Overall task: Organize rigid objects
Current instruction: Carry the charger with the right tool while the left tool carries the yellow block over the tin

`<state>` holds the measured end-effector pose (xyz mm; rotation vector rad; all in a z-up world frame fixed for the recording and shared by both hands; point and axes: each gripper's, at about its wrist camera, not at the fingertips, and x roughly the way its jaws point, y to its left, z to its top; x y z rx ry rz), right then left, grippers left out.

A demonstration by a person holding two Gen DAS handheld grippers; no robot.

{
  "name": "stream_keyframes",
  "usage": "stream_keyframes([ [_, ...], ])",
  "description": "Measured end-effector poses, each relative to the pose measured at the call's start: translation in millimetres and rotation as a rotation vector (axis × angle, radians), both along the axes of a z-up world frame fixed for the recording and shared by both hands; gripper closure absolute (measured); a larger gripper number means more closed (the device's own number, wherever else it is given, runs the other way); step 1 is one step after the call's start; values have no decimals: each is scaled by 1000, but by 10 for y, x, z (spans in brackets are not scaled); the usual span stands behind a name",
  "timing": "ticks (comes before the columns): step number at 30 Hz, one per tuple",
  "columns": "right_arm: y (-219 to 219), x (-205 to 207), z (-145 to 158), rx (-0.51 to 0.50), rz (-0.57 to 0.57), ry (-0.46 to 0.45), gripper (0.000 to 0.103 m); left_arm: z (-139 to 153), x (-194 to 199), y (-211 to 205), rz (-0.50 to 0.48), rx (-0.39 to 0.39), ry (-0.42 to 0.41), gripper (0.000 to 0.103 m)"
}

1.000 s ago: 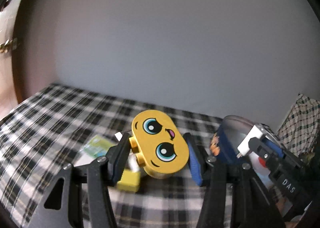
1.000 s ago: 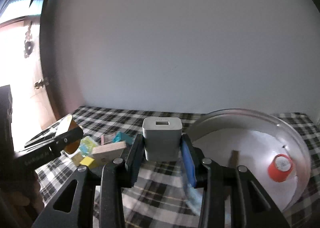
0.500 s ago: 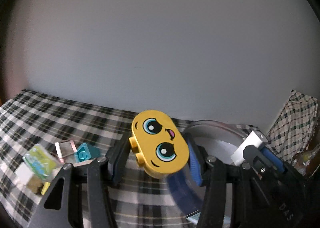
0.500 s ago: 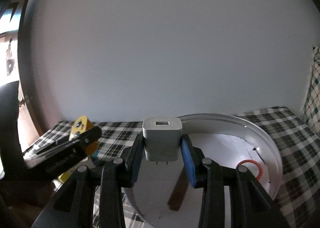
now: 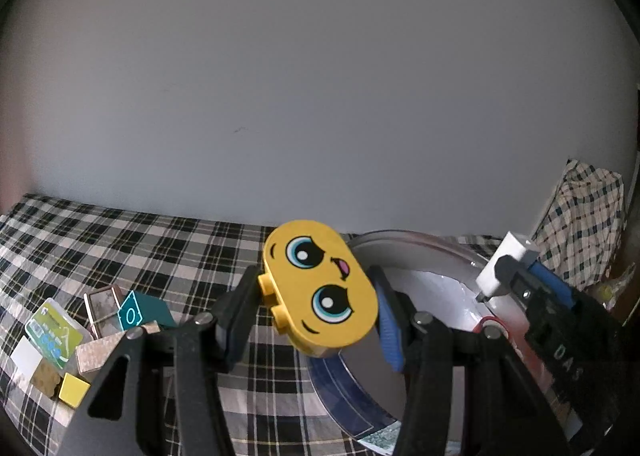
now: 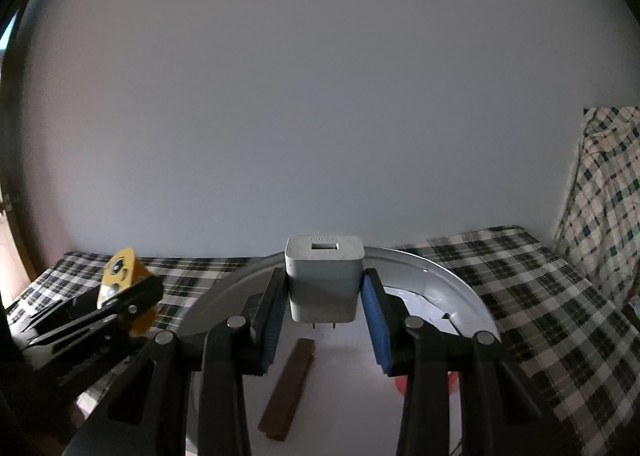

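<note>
With my right gripper (image 6: 324,320) clamped on the charger (image 6: 324,280) above the bowl (image 6: 440,276), I'd lower before letting go, keeping my left gripper (image 5: 316,316), clamped on the yellow brick (image 5: 320,288), waiting at nine o'clock of the bowl.

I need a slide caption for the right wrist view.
Right claw holds white charger above round tray.

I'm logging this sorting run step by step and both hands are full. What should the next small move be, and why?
Probably lower the right hand-held gripper a little and open it: its white charger hangs over the round tray, above the brown stick. The left hand-held gripper, holding the yellow face block, sits at the rim.
</note>
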<state>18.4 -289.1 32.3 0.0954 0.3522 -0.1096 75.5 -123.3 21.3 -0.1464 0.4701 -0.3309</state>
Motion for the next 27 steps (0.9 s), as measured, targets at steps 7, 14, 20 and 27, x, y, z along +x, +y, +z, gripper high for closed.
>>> stream_keyframes([
  [7,-198,-31,43,-80,-89,-10,63,-64,55,-70,-7,29,10,50],
  [14,-531,24,-21,-50,-134,34,63,-51,112,-305,-38,61,2,50],
  [20,-639,93,-86,-20,-165,92,62,-17,162,-664,-100,110,-1,50],
  [27,-641,246,-237,-33,-162,189,62,-53,261,-943,-146,179,41,50],
])
